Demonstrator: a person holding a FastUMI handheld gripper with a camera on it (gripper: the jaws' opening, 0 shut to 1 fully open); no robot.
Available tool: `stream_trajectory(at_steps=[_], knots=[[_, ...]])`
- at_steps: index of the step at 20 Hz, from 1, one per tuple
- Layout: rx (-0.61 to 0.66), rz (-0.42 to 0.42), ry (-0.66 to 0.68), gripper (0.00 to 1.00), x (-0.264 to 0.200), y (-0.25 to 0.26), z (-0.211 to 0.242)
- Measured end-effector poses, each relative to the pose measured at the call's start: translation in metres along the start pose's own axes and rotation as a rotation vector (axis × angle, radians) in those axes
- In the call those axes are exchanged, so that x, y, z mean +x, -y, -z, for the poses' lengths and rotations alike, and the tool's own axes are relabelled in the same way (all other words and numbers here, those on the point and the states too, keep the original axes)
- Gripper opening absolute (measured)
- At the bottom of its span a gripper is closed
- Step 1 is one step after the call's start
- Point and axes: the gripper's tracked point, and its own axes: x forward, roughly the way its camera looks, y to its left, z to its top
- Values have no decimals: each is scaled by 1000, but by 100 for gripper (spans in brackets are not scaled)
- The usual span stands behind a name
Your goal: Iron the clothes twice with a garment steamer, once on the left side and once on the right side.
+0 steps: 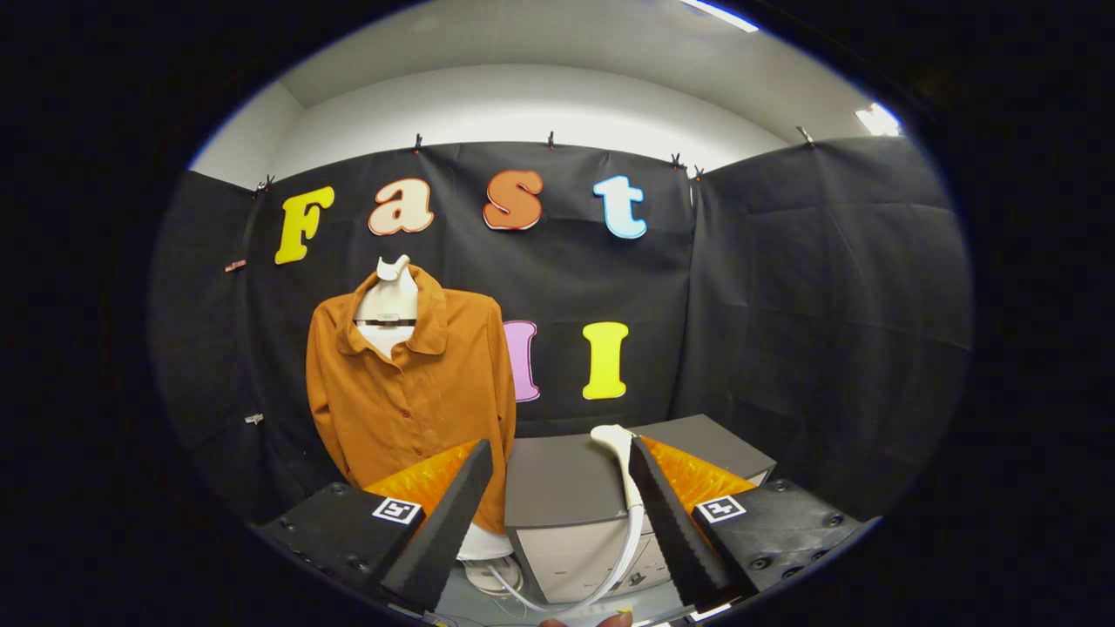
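Here the gripper (557, 488) is spread wide, holding nothing, with the steamer (620, 453) on a box (566, 479) beside the shirt (409, 392).

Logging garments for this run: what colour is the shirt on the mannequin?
The shirt is plain rust orange, clearest in the gripper view, beyond the open gripper.

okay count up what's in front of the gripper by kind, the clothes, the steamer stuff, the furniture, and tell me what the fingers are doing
Shirts: 1, the orange shirt on the mannequin.
Mannequins: 1, the white mannequin.
Steamer heads: 1, the white steamer head lying on the cabinet, beside one finger.
Cabinets: 1, the grey cabinet.
Total: 4.
The gripper has its fingers spread open, holding nothing.
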Motion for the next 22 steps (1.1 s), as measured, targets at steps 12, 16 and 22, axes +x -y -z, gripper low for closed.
stream_trajectory(at_steps=[12,16,22], knots=[[-11,10,-518,100,171,87,143],[8,18,-612,100,212,100,186],[28,37,-703,74,242,113,231]])
